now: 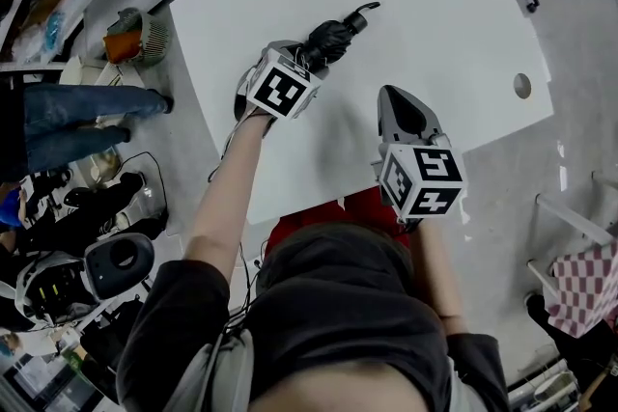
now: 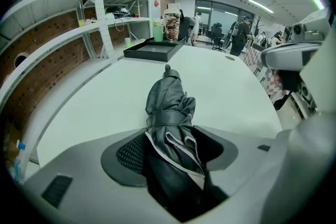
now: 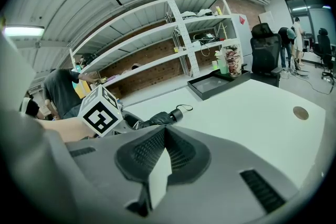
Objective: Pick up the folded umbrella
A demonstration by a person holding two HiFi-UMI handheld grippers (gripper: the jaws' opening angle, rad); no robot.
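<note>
The work area is an open workshop with white shelving point(image 2: 100, 13) set against a brick wall and strip lights on the ceiling. A white counter point(image 1: 435, 43) runs alongside the shelving. A shallow black tray point(image 2: 152, 50) sits at the counter's far end.

Left forearm point(image 1: 227, 198): bare, extended well forward and slightly inward over the counter, so the left gripper point(image 1: 301, 65) sits in the middle of the surface. Right forearm point(image 1: 439, 265): drawn back close to the body. It holds the right gripper point(image 1: 394, 101) above the near part of the counter, to the right of the left gripper and apart from it, with its jaws aimed at the far end.

Left gripper state: jaws clamped on the folded umbrella point(image 2: 168, 107), gripping the bunched black canopy just behind its closure band. The umbrella projects forward from the jaws, handle end away from the person. The views do not settle whether it rests on the counter or sits just clear of it.

Right gripper state: jaws brought together, with nothing between them.

A thin black wrist strap point(image 1: 370, 8) loops out from the umbrella's handle end. A small round hole point(image 1: 522, 86) is set in the counter near its right edge, well apart from both grippers.
</note>
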